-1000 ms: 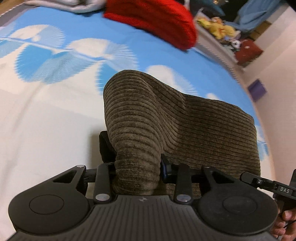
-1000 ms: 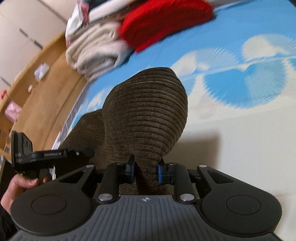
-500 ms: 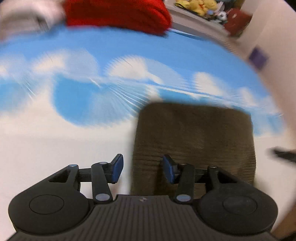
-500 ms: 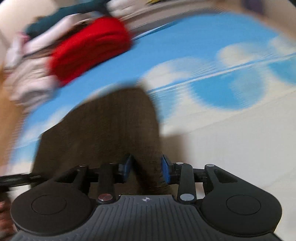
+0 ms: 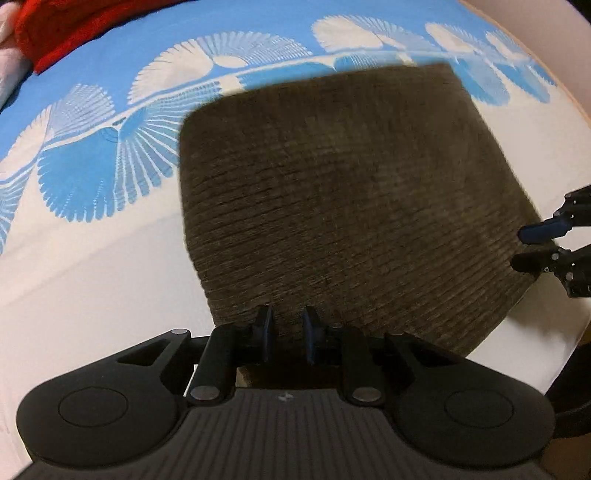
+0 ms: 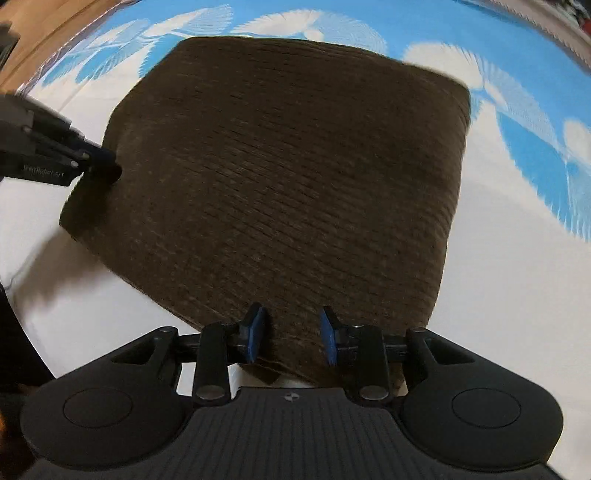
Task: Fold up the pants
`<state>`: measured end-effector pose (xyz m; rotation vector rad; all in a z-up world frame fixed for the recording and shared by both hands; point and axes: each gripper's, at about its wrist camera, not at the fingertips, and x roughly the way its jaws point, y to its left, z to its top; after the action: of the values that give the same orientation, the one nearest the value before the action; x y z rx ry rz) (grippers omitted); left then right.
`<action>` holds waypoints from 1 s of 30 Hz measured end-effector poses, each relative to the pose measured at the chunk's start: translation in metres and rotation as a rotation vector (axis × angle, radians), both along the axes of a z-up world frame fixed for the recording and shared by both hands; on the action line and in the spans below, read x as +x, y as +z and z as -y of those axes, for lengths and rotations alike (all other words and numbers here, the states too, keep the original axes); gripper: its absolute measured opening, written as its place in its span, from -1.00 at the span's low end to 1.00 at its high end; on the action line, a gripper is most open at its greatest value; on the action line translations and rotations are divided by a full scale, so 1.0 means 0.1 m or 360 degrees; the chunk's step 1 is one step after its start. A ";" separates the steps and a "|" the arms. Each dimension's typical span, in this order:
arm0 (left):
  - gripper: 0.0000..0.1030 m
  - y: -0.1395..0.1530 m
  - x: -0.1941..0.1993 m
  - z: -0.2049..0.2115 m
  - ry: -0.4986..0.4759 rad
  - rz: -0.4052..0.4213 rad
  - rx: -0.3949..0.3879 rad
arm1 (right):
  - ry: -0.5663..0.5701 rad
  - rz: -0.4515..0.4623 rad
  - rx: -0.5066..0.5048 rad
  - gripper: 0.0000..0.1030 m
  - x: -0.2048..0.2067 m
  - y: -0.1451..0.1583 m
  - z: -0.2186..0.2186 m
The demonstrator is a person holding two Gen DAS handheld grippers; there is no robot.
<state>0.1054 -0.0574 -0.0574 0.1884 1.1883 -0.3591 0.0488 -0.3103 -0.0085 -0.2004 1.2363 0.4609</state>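
Pants (image 5: 343, 199) — brown corduroy, folded into a flat rectangle on the bed (image 5: 92, 280) near its front edge. Left tool (image 5: 287, 334): closing over the near hem. Right tool (image 6: 291, 338): parted, straddling cloth (no pinch evident). Step: re-gripping; next fold needs firm corner holds.

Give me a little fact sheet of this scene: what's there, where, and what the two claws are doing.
garment: brown ribbed corduroy pants, folded into a flat block
surface: blue and white leaf-print bedsheet
left gripper: at the pants' near edge, jaws closing around it
right gripper: at another edge, pads apart, fabric between them
also there: red knitted garment, far corner of the bed
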 end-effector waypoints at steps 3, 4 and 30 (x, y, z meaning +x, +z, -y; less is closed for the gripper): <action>-0.48 0.22 0.01 -0.04 0.0071 0.0156 -0.0037 | -0.0149 0.0122 0.0127 -0.33 0.16 0.24 0.16; -0.46 0.28 0.03 -0.06 0.0110 0.0218 -0.0055 | -0.0197 0.0225 0.0180 -0.33 0.22 0.35 0.21; -0.43 0.25 0.49 -0.28 0.0385 0.0338 -0.0241 | -0.0715 0.0511 -0.0030 -0.24 1.44 -0.16 0.31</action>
<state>0.1548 -0.0289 -0.0328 -0.0489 0.9572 -0.2093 0.1927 -0.3411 -0.0242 -0.0074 0.9327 0.0235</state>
